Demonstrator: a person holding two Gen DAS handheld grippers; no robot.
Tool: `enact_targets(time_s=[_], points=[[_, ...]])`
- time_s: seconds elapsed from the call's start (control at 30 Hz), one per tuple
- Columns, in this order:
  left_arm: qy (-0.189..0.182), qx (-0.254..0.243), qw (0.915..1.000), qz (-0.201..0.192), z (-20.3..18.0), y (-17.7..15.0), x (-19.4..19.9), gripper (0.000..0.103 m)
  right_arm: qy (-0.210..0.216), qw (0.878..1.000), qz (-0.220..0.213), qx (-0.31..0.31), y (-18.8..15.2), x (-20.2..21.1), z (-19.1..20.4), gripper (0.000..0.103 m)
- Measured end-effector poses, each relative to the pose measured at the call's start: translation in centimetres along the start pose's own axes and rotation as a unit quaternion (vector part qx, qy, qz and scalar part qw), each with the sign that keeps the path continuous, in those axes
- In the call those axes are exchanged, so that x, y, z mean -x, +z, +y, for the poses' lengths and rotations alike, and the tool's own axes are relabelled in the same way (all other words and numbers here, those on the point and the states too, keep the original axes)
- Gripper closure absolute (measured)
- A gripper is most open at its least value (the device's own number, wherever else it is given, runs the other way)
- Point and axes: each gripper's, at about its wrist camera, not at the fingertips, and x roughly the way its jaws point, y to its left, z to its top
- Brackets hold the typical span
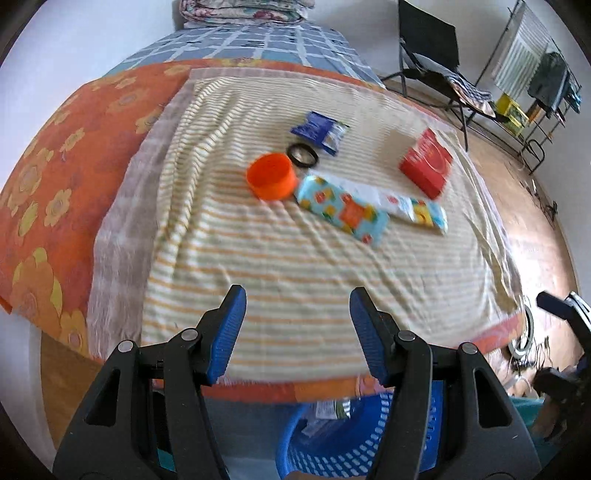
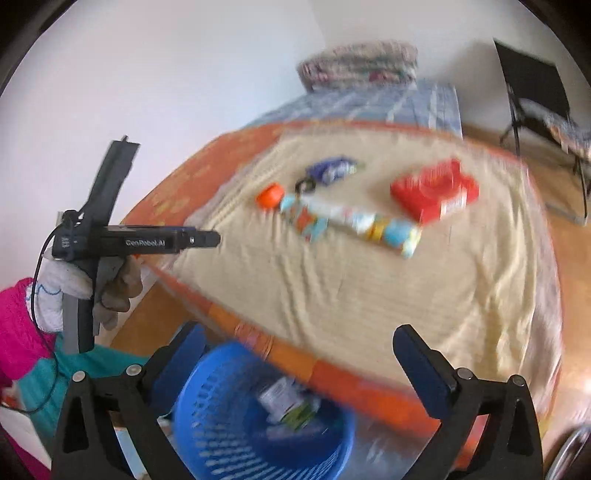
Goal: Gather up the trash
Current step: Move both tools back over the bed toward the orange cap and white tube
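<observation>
On the striped cloth lie an orange cup, a black ring, a blue wrapper, a red box and two light-blue patterned packets. They also show blurred in the right wrist view: the cup, the wrapper, the red box and a packet. A blue basket holding wrappers stands below the bed's near edge. My left gripper is open and empty over the near cloth. My right gripper is open and empty above the basket.
The bed has an orange flowered sheet, a blue checked cover and folded bedding at the far end. A black chair and a drying rack stand on the wooden floor at right. The left device shows in a gloved hand.
</observation>
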Motion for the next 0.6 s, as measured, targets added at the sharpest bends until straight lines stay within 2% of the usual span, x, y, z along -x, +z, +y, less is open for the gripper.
enact_targets(time_s=[0.2,0.27,0.4,0.47,0.53,0.6], points=[[-0.005,0.032,0.9994,0.011,1.3,2.7,-1.8,0.043,-0.032,0.998,0.005,0.053,3.4,-2.1,-0.7,0.000],[-0.007,0.048,0.9987,0.016,1.8,3.5,-2.6,0.043,-0.058,0.995,0.028,0.076,4.4,-3.4,-0.7,0.000],[-0.014,0.075,0.9969,0.021,2.7,4.9,-3.9,0.043,-0.079,0.989,0.061,0.112,5.5,-6.0,-1.0,0.000],[-0.016,0.083,0.9961,0.023,3.0,5.6,-4.5,0.043,-0.073,0.988,0.071,0.120,5.9,-7.3,-1.5,0.004],[-0.014,0.087,0.9958,0.023,3.2,6.2,-5.1,0.043,-0.064,0.987,0.082,0.120,6.3,-8.4,-1.9,0.016],[-0.015,0.090,0.9957,0.020,3.4,6.6,-5.5,0.043,-0.061,0.986,0.089,0.124,6.8,-9.6,-2.2,0.019]])
